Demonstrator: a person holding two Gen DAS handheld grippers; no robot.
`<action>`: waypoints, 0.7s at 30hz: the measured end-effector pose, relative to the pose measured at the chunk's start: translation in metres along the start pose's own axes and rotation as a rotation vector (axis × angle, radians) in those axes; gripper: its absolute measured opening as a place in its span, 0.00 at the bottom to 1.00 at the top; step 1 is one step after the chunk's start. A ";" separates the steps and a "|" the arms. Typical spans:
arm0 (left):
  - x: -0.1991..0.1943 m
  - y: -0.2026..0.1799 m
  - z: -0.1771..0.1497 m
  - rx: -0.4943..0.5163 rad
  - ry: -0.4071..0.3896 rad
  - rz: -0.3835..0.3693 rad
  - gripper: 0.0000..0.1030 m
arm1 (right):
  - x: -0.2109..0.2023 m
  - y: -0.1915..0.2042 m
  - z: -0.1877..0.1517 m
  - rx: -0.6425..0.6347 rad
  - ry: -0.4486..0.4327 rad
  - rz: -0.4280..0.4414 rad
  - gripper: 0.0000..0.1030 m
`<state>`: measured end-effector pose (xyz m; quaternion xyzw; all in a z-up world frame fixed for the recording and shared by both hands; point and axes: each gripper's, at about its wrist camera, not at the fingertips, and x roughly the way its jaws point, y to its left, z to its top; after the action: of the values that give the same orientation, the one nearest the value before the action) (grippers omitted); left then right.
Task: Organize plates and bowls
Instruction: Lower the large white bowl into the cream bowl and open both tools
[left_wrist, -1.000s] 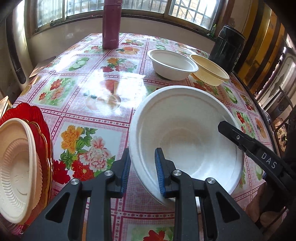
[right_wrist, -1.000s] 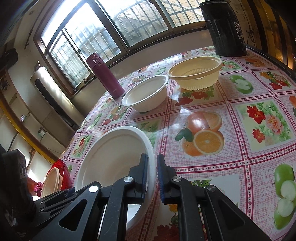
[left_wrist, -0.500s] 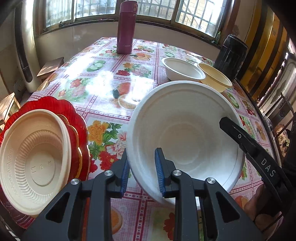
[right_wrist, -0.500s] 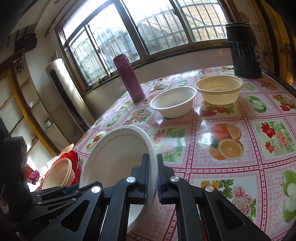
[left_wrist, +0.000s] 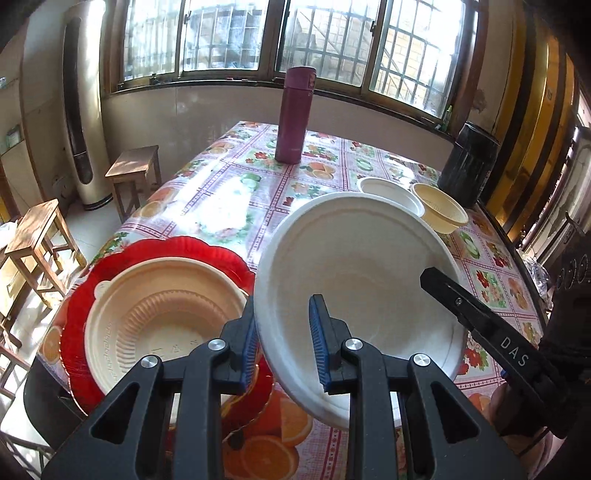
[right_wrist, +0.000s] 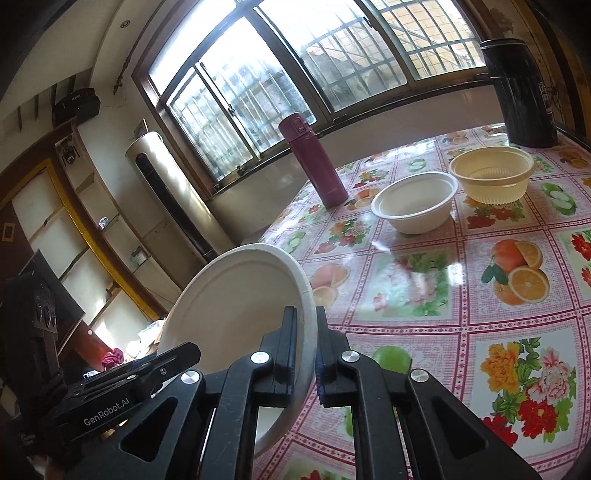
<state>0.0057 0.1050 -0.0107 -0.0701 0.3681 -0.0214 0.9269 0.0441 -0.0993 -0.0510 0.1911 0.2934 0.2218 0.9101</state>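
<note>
A large white plate (left_wrist: 362, 280) hangs tilted above the floral table, held from two sides. My left gripper (left_wrist: 282, 345) is shut on its near left rim, blue pads on both faces. My right gripper (right_wrist: 306, 347) is shut on the opposite rim of the same white plate (right_wrist: 236, 306); its black finger shows in the left wrist view at the right. Just left of the plate lies a red plate (left_wrist: 110, 266) with a beige plate (left_wrist: 162, 310) stacked in it. A white bowl (right_wrist: 415, 201) and a beige bowl (right_wrist: 493, 177) stand far back.
A maroon flask (left_wrist: 295, 116) stands at the table's far middle and a black canister (left_wrist: 469, 170) at its far right corner. Wooden stools (left_wrist: 35, 236) stand on the floor left of the table (left_wrist: 229, 192). A tall air conditioner (left_wrist: 77, 107) stands by the wall.
Both grippers have lifted the white plate and carried it back toward the near left. The red and beige stack has come from the frame's left edge to right beside the plate.
</note>
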 end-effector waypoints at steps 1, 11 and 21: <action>-0.004 0.005 0.001 -0.007 -0.008 0.005 0.23 | 0.001 0.006 0.000 -0.007 -0.001 0.008 0.08; -0.016 0.053 0.001 -0.083 -0.051 0.086 0.23 | 0.037 0.057 0.003 -0.052 0.050 0.088 0.08; 0.000 0.112 -0.010 -0.193 -0.002 0.156 0.23 | 0.087 0.101 -0.018 -0.135 0.138 0.103 0.09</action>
<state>-0.0021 0.2144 -0.0339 -0.1299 0.3721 0.0864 0.9150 0.0663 0.0334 -0.0554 0.1287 0.3296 0.2999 0.8859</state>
